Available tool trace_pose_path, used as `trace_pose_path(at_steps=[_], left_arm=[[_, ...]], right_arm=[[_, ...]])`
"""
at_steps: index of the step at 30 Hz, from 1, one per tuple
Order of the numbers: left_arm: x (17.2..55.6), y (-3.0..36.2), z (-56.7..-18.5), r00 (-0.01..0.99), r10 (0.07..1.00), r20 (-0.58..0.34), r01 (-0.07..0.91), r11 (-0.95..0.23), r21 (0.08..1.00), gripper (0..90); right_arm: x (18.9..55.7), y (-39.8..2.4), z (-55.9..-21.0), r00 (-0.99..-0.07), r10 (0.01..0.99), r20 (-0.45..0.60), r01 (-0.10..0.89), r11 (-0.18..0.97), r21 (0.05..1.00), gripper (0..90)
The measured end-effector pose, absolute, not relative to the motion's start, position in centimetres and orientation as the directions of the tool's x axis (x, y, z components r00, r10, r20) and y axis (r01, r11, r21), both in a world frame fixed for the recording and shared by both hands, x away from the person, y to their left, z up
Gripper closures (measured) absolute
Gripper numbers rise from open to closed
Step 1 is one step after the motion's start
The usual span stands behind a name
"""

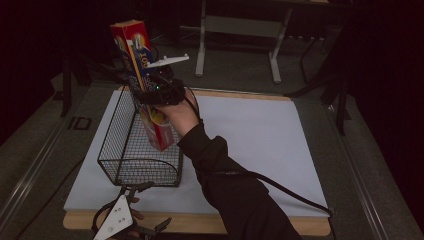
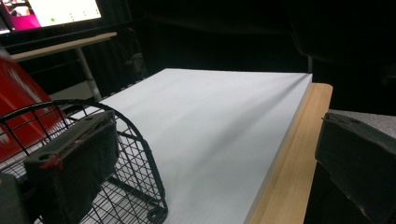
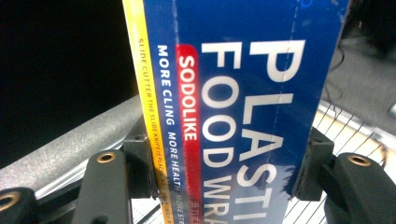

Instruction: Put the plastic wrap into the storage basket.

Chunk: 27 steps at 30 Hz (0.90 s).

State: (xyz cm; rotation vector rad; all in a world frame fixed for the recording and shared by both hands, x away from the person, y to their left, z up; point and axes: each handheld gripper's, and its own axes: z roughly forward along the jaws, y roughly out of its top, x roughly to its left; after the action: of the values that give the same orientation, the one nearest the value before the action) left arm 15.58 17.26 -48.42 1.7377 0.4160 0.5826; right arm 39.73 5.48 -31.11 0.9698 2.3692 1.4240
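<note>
White sheeting covers the surface (image 1: 250,145), with a bare wooden edge showing along the near side. On its left part stands a black wire basket (image 1: 125,150), long and open-topped. A tall plastic food wrap box (image 1: 142,85), red and yellow on one face and blue on another, stands tilted with its lower end inside the basket and its upper end well above the rim. The right gripper (image 1: 150,95) is clamped on the box near its middle; in the right gripper view both pads press against the box's (image 3: 243,107) sides. The left gripper (image 1: 135,192) sits at the near end of the basket (image 2: 135,154), its jaws spread wide and holding nothing, one jaw just beside the wire rim.
</note>
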Motion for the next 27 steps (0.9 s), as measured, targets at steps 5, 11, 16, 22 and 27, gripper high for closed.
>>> trace_pose_path(at_steps=[5, 11, 16, 22, 27], left_arm=[[15.6, 17.2, -48.4, 0.814, 0.557, 0.164, -0.031, -0.241, 0.970, 0.1], [15.6, 17.2, -48.4, 0.816, 0.555, 0.162, -0.031, -0.238, 0.971, 0.2], [15.6, 17.2, -48.4, 0.818, 0.553, 0.160, -0.028, -0.239, 0.971, 0.1], [15.5, 17.3, -48.4, 0.819, 0.551, 0.160, -0.030, -0.237, 0.971, 0.1], [15.5, 17.3, -48.4, 0.820, 0.549, 0.162, -0.031, -0.240, 0.970, 0.2]], right_arm=[[39.6, 6.1, -33.8, -0.727, 0.662, 0.183, 0.488, 0.309, 0.817, 39.5], [39.5, 6.9, -35.8, -0.705, 0.684, 0.187, 0.532, 0.336, 0.777, 39.5], [39.7, 7.2, -36.8, -0.689, 0.701, 0.181, 0.551, 0.346, 0.759, 39.5], [40.3, 7.5, -38.4, -0.659, 0.733, 0.168, 0.577, 0.350, 0.738, 39.4], [41.2, 7.4, -39.1, -0.635, 0.751, 0.181, 0.592, 0.322, 0.739, 39.4]])
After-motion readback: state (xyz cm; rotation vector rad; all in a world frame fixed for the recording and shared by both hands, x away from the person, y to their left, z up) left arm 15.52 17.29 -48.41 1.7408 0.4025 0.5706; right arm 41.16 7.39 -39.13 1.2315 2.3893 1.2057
